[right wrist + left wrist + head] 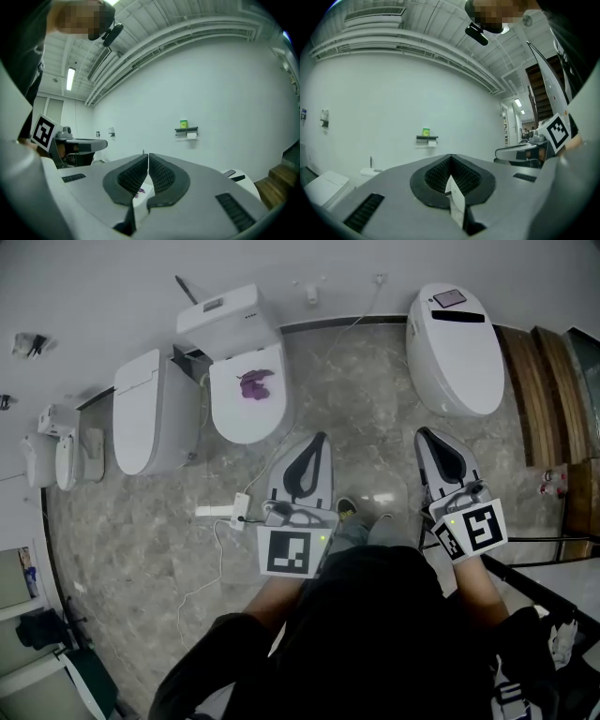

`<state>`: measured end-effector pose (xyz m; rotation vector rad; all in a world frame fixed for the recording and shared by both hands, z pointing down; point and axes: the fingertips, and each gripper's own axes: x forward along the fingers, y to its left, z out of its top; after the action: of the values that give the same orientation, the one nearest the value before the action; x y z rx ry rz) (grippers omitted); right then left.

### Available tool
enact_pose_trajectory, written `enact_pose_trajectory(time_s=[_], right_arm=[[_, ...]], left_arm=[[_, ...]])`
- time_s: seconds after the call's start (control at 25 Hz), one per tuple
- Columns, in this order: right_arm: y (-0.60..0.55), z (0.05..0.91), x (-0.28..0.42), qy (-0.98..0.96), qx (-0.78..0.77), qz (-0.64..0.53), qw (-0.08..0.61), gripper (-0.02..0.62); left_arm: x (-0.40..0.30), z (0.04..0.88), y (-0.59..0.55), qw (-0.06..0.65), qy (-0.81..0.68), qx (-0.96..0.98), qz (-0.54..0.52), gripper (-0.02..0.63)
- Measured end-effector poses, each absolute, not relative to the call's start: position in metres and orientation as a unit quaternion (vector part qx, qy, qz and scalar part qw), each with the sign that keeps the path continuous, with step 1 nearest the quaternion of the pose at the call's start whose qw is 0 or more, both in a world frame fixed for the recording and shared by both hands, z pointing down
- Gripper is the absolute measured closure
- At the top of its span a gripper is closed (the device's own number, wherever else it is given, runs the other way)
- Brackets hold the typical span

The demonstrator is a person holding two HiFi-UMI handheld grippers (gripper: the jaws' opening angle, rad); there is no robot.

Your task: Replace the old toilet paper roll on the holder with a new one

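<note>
On the far white wall hangs a dark holder shelf (427,138) with a white toilet paper roll (431,144) under it and a small green object (425,132) on top. The right gripper view shows the same holder (186,130), roll (191,135) and green object (183,123). My left gripper (319,439) (451,156) and right gripper (424,434) (148,154) point level toward that wall, side by side, far from the holder. The jaws of both are shut with nothing held between them.
Several white toilets stand ahead on the marble floor: one with a purple mark on its lid (246,395), a closed one (150,413) at the left, another (455,348) at the right. A power strip with a cable (239,512) lies on the floor. Wooden steps (553,390) are at the right.
</note>
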<state>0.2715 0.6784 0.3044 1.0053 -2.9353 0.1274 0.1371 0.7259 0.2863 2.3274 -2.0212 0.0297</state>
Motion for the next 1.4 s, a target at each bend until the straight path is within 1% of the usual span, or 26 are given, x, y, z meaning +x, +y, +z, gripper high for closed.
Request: enact_pose_trajectory(time_s=[0.08,0.44,0.8,1.16,1.4], right_arm=[[0.675,0.302,0.266,-0.944,0.328,0.044,0.012,0.575],[0.653,0.301,0.250,-0.945,0.324,0.031,0.025,0.575],[0.585,0.303,0.249,-0.948,0.318,0.030,0.007,0.575],[0.482,0.303,0.284,-0.940,0.339,0.039,-0.013,0.575],[0.424,0.311,0.302,-0.937,0.344,0.062,-0.024,0.575]], left_arm=[[0.131,0.287,0.723,0.034,-0.653,0.757,0.005,0.593],[0.117,0.289,0.697,0.036,-0.654,0.756,-0.002,0.592],[0.119,0.284,0.637,0.023,-0.661,0.750,0.012,0.593],[0.145,0.277,0.543,0.010,-0.656,0.753,0.039,0.592],[0.155,0.283,0.499,0.009,-0.657,0.751,0.068,0.593]])
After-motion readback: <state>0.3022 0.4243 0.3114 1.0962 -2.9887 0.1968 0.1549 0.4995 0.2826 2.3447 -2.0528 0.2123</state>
